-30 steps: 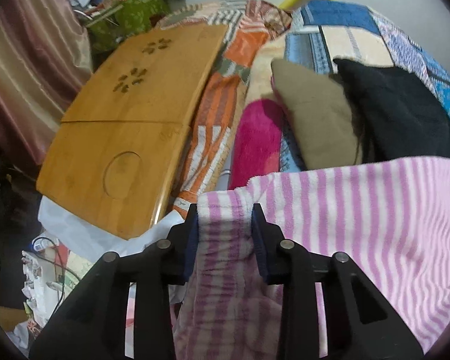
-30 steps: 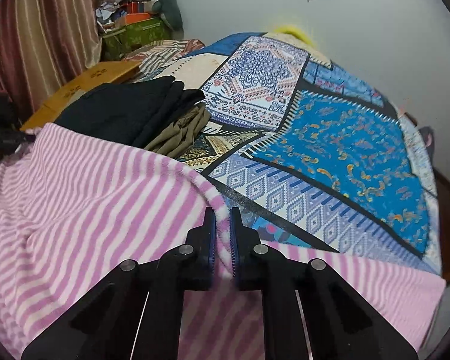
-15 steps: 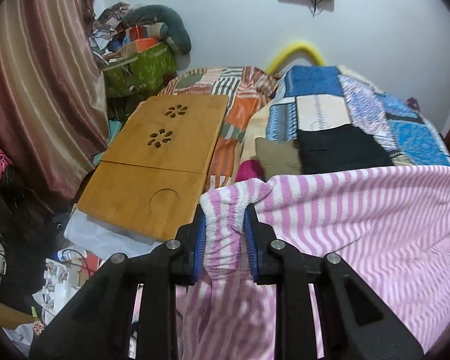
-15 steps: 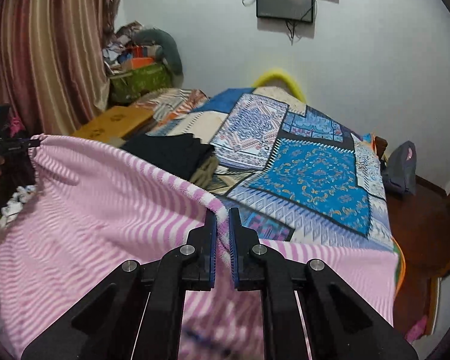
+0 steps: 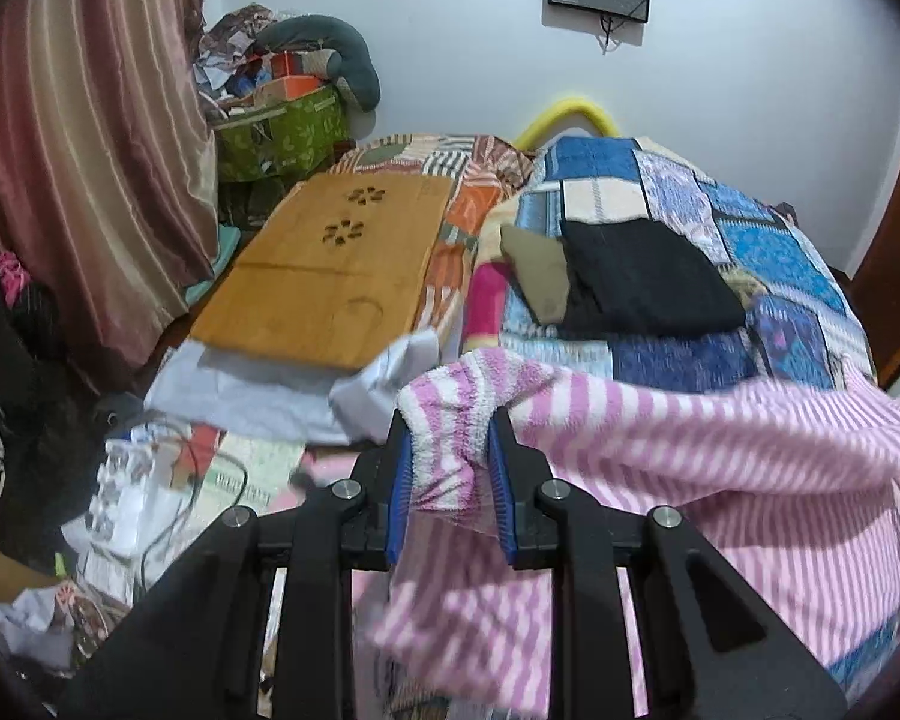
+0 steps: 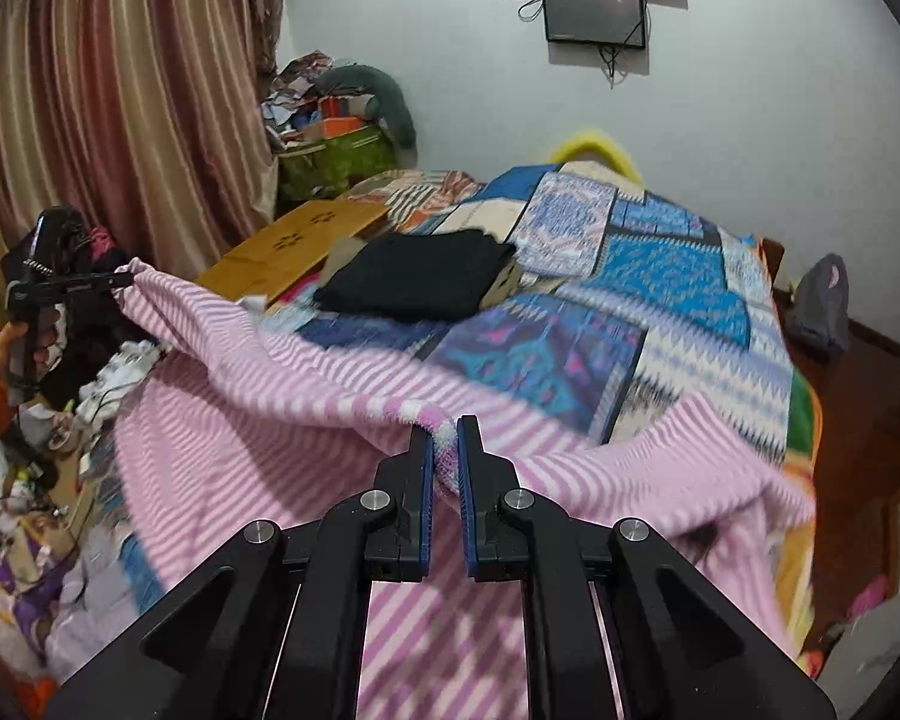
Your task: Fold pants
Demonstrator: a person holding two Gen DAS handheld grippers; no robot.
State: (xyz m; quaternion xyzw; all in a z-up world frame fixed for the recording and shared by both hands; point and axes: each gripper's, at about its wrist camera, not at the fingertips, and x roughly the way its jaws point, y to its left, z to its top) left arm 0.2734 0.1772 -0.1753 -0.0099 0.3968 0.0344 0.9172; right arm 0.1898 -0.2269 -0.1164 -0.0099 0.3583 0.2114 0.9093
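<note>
A bed (image 6: 660, 324) under a blue patchwork quilt (image 5: 768, 252) fills the middle of a cluttered room, with a striped curtain (image 6: 120, 90) on the left and a dark screen (image 6: 594, 12) mounted on the pale wall behind. On the quilt lies a folded black garment (image 5: 648, 279) overlapping a khaki one (image 5: 537, 276), and beside the bed sits a wooden lap table (image 5: 336, 270).

The pants (image 6: 258, 420) (fuzzy, pink-and-white striped) hang in the air over the near end of the bed, stretched between the two tools and sagging in the middle. The left gripper (image 5: 450, 468) points forward, roughly level, its blue-padded jaws clamped on a bunched corner of the fabric that bulges up between them. In the right wrist view that same tool appears far left, held out at about curtain height by a hand (image 6: 15, 342) in an orange sleeve, pulling the edge taut. The right gripper (image 6: 446, 450) also aims forward over the bed, its jaws nearly together and pinching a thin fold of the upper edge, with cloth draping down on both sides of it.
</note>
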